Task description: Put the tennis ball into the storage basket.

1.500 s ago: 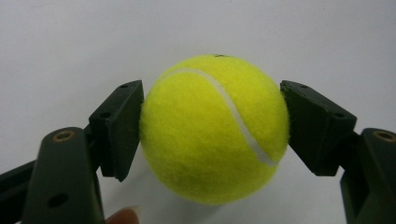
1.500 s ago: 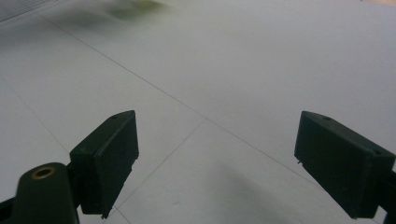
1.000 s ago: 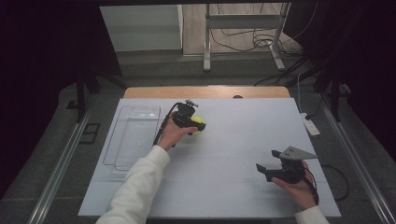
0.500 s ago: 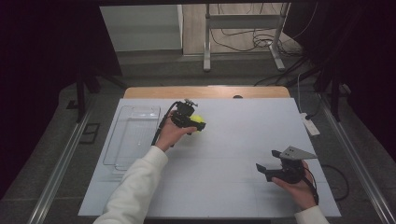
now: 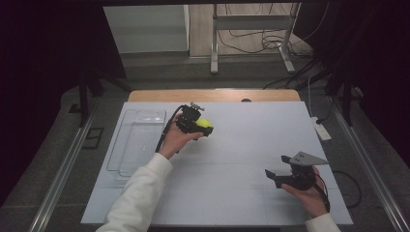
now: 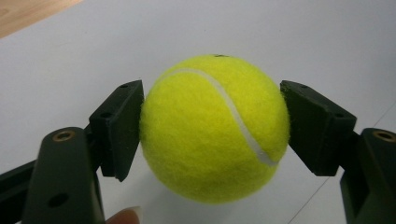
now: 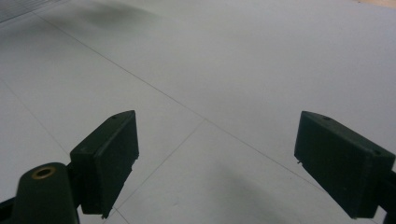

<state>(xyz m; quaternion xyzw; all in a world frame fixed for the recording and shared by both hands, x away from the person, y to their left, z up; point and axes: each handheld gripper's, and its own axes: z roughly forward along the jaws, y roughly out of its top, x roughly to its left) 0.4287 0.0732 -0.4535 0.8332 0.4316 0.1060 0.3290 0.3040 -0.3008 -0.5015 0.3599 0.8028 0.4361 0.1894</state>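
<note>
A yellow-green tennis ball (image 5: 206, 127) (image 6: 205, 140) sits between the jaws of my left gripper (image 5: 202, 127) (image 6: 212, 93), over the back left-centre of the white table top (image 5: 241, 145). Both black pads press on the ball's sides, so the gripper is shut on it. A fingertip shows under the ball in the left gripper view. My right gripper (image 5: 271, 176) (image 7: 217, 128) is held low at the front right, jaws wide apart, with bare white table between them.
A clear plastic tray (image 5: 138, 140) lies at the left side of the table, just left of the left hand. A white power strip (image 5: 321, 130) rests off the right edge. A wooden strip (image 5: 212, 95) borders the far edge.
</note>
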